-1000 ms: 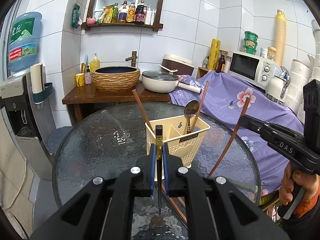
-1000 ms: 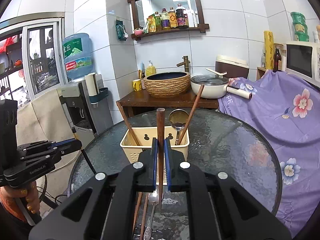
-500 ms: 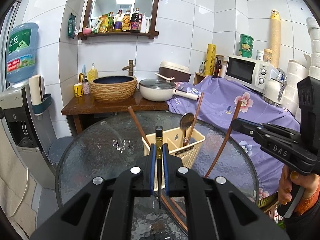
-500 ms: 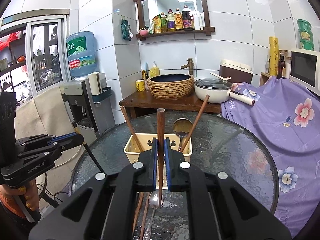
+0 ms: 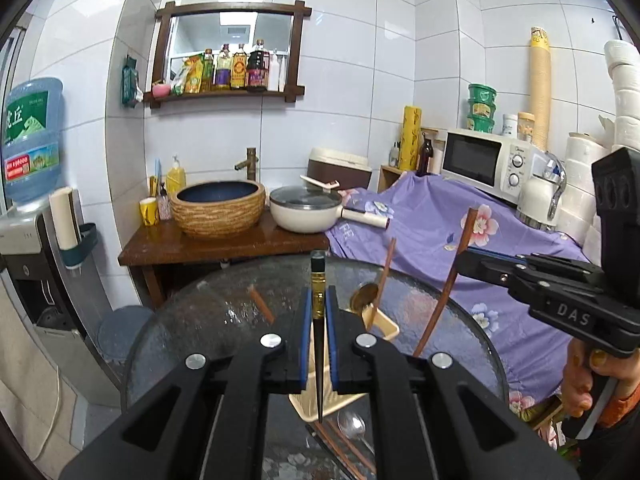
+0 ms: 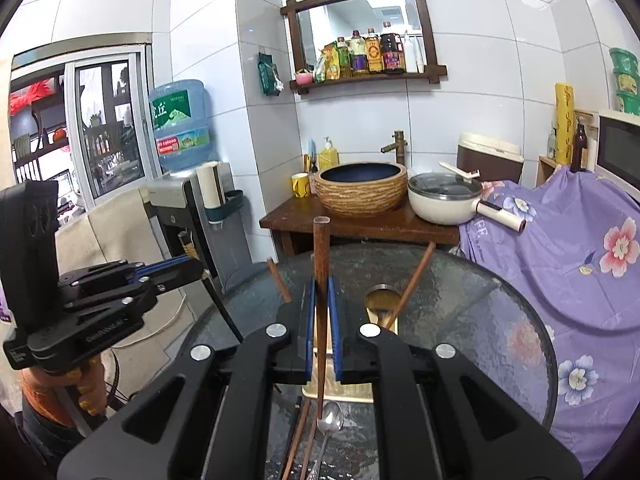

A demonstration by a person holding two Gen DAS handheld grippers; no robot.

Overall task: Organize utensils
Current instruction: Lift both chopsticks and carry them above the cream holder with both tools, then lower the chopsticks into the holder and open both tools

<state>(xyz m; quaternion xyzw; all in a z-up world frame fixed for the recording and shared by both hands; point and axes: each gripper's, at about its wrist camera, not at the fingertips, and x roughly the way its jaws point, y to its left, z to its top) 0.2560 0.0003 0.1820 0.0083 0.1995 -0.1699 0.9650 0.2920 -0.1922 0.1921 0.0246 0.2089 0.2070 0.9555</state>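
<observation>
Left wrist view: your left gripper (image 5: pixel 319 312) is clamped on a black chopstick (image 5: pixel 318 344), held upright above the cream holder (image 5: pixel 380 326), which sits mid-table, well inside the glass table (image 5: pixel 192 336) rim. Looks like the carry-to-holder step; next you lower the tip into a free slot, dodging the spoon (image 5: pixel 364 298) standing inside.

Right wrist view: your right gripper (image 6: pixel 321 320) pinches a brown chopstick (image 6: pixel 321 276) over the same holder. Loose chopsticks (image 6: pixel 298 436) lie at the near edge; open glass far side.
</observation>
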